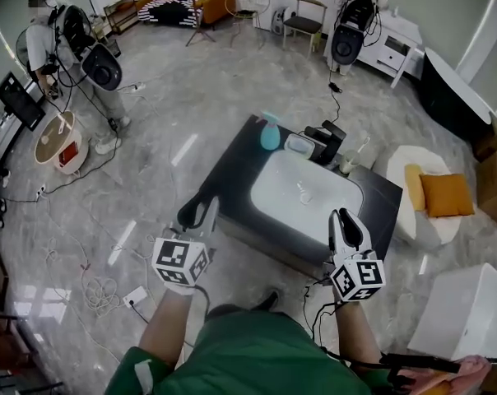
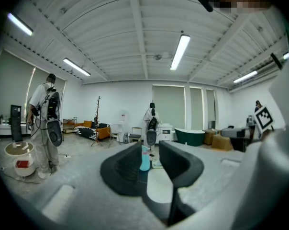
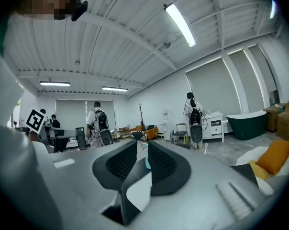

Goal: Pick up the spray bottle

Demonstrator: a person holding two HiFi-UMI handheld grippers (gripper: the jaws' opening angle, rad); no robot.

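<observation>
Teal spray bottle (image 1: 270, 132) upright at the far left corner of the dark bench (image 1: 232, 167), just beside the white basin (image 1: 302, 192), long axis vertical, nozzle on top. Well short of it, both tools: left hand-held gripper (image 1: 201, 214) over the bench's near left edge, right hand-held gripper (image 1: 345, 220) over the near right rim of the basin. Both with jaws a little apart and nothing between them but air. From the left one, ahead and a little to the right; from the right one, ahead and to the left, across the basin. In the left gripper view, framed squarely in the gap between the jaws, far off; in the right gripper view, only a teal sliver in the gap. Probably a job for the left side: a clear line along the bench, no basin to cross. Calls for a straight forward reach, then closing on the body from the sides.
</observation>
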